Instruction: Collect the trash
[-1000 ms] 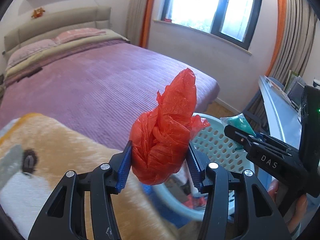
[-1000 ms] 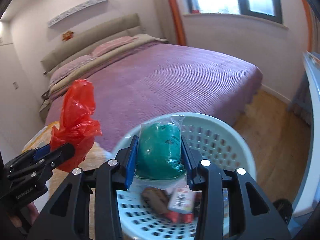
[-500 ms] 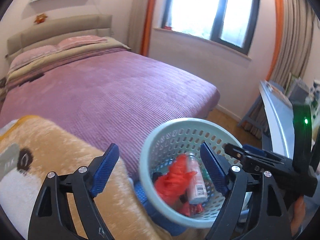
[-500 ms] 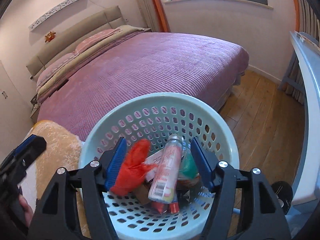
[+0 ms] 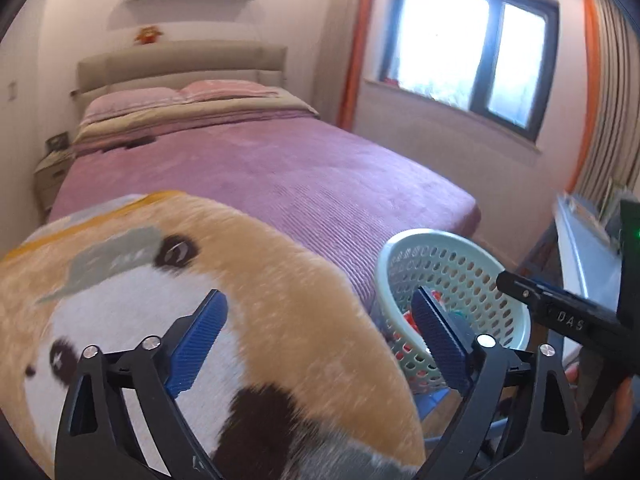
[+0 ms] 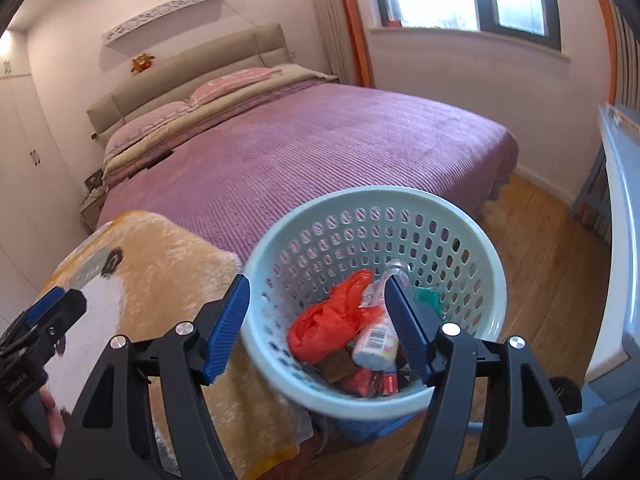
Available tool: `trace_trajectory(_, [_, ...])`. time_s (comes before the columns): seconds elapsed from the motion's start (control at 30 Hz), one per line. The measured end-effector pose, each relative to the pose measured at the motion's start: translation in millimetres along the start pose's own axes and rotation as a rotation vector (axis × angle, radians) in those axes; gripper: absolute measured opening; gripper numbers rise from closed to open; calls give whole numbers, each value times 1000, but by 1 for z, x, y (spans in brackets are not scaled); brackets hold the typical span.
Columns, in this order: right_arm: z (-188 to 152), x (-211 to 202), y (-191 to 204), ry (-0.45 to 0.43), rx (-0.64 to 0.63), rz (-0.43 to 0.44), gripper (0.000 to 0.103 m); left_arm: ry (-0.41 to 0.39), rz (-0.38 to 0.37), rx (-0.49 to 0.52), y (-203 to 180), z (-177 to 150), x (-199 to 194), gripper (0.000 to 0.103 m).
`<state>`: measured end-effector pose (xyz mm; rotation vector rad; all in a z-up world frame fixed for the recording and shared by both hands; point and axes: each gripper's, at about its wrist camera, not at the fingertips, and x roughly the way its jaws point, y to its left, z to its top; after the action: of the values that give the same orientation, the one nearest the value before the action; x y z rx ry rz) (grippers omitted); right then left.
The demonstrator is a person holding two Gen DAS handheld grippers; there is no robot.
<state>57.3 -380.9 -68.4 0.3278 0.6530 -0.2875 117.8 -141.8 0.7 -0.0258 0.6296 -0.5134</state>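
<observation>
Both of your grippers are empty right now. The left gripper [image 5: 320, 338] has its jaws spreading wide over the fuzzy tan blanket [image 5: 280, 280], nothing between them. The right gripper [image 6: 320, 324] hangs over the pale green perforated basket [image 6: 460, 208], jaws opening too and gripping nothing. The trash sits inside the basket: a crumpled red plastic bag [image 6: 332, 316], a small bottle [image 6: 378, 334] lying tilted, a bit of green wrapper [image 6: 428, 298], and some brown and red scraps underneath. If you regrab anything, the bag looks light and squishy, so pinch its bunched middle. The bottle seems stiff and probably slick, so take it across the body.
</observation>
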Motion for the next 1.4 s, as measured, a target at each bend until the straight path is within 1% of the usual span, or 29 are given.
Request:
trace_trajectory(0.07, [-6, -11, 9, -44, -14, -11, 72, -46, 54, -9, 11, -7, -13, 94])
trace_trajectory(0.13, [-10, -23, 18, -102, -35, -40, 75, -104, 113, 12, 14, -13, -24, 94])
trace_trajectory(0.2, [-14, -37, 25, -177, -59, -89, 79, -180, 160, 72, 11, -24, -36, 95])
trace_trajectory(0.27, [-18, -53, 32, -262, -83, -119, 85, -217, 217, 125, 3, -31, -41, 95])
trace_trajectory(0.33, [-23, -70, 41, -348, -107, -121, 88, -225, 226, 137, 2, -37, -45, 95])
trace_trajectory(0.37, [-25, -77, 45, -385, -118, -121, 91, -229, 227, 123, 5, -38, -48, 95])
trace_trajectory(0.4, [-27, -83, 50, -420, -125, -124, 92, -234, 227, 104, 7, -39, -50, 95])
trace_trajectory(0.47, [-32, -92, 57, -469, -136, -123, 93, -253, 238, 66, 12, -41, -54, 95])
trace_trajectory(0.5, [-34, -94, 60, -479, -138, -122, 93, -265, 254, 59, 13, -42, -54, 95])
trace_trajectory(0.57, [-38, -93, 62, -476, -143, -112, 93, -295, 301, 62, 16, -46, -54, 95])
trace_trajectory(0.63, [-44, -85, 64, -458, -147, -88, 93, -284, 324, 57, 19, -47, -53, 95])
trace_trajectory(0.73, [-55, -72, 66, -437, -147, -68, 93, -289, 325, 30, 25, -48, -56, 95])
trace_trajectory(0.93, [-66, -54, 71, -404, -158, -50, 93, -295, 335, 35, 25, -50, -59, 95])
trace_trajectory(1.13, [-68, -53, 73, -409, -172, -46, 92, -284, 333, 38, 24, -51, -58, 95])
trace_trajectory(1.4, [-69, -49, 78, -390, -177, -35, 93, -275, 332, 27, 27, -51, -56, 95])
